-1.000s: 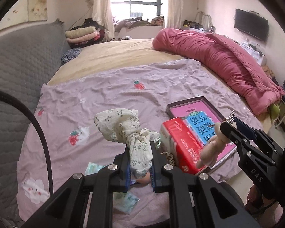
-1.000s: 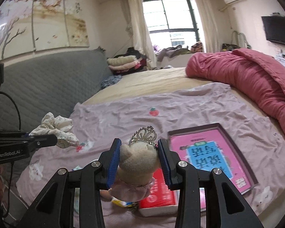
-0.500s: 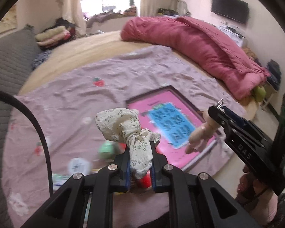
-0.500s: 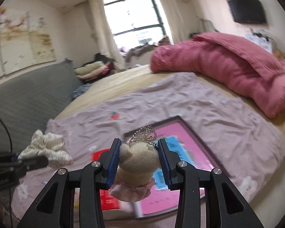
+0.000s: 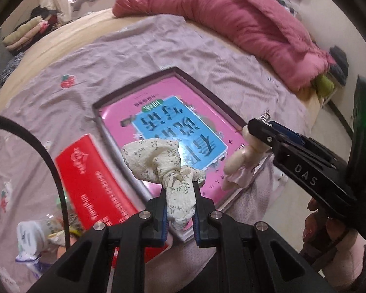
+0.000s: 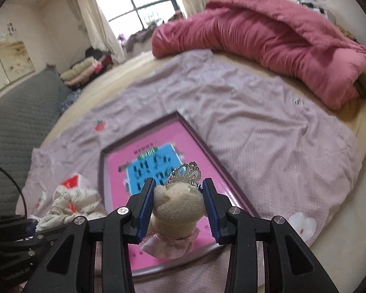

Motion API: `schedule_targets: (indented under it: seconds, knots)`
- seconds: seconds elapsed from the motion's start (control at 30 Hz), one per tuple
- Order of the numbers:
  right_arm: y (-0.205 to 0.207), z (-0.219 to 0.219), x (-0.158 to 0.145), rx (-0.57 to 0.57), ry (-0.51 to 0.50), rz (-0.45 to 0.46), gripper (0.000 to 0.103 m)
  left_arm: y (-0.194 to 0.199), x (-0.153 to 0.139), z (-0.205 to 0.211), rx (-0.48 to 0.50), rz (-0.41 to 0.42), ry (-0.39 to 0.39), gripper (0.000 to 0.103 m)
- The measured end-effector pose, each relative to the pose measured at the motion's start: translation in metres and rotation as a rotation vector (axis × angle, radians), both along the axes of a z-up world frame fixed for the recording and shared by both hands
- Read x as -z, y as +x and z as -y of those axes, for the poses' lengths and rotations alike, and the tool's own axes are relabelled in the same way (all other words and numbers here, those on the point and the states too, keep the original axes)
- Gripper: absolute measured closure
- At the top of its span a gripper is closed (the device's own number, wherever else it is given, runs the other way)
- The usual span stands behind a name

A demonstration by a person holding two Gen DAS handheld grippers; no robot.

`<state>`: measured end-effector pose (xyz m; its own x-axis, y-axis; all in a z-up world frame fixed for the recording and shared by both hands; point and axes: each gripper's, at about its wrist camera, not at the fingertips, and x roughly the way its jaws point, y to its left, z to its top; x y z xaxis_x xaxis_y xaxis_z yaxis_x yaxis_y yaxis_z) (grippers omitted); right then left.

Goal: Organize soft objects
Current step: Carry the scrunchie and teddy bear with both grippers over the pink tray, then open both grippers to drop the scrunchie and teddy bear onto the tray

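Observation:
My left gripper is shut on a cream floral cloth bundle and holds it above the near edge of a shallow pink box lid on the bed. My right gripper is shut on a cream plush doll with a silver tiara and a pink skirt, held above the same lid. The doll and right gripper show at the right of the left wrist view. The cloth bundle shows at lower left of the right wrist view.
A red box lies left of the lid, with small packets beside it. A lilac sheet covers the bed. A rolled red duvet lies at the far right. A grey headboard stands left.
Both grippers have moved right and forward with their loads, from over the red box to over the pink lid. Both views tilted down toward the bed.

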<state>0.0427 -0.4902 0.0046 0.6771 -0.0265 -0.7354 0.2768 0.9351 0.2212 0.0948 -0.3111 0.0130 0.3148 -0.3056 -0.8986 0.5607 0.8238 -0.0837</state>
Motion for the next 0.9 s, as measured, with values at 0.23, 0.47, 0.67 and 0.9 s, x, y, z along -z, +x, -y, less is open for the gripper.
schedule_targets:
  seconds: [0.23, 0.47, 0.67, 0.9]
  knots:
    - [0.016, 0.003, 0.026, -0.005, -0.074, -0.105, 0.062, 0.004, 0.031, 0.026, 0.049, -0.043, 0.047, 0.087]
    - [0.031, 0.008, 0.037, 0.013, -0.117, -0.152, 0.060, 0.006, 0.053, 0.038, 0.079, -0.083, 0.086, 0.087]
    - [0.031, 0.011, 0.040, 0.028, -0.089, -0.133, 0.059, 0.002, 0.063, 0.045, 0.116, -0.087, 0.118, 0.087]
    - [0.014, 0.019, 0.029, 0.045, -0.042, -0.064, 0.043, 0.005, 0.074, 0.052, 0.132, -0.102, 0.144, 0.086]
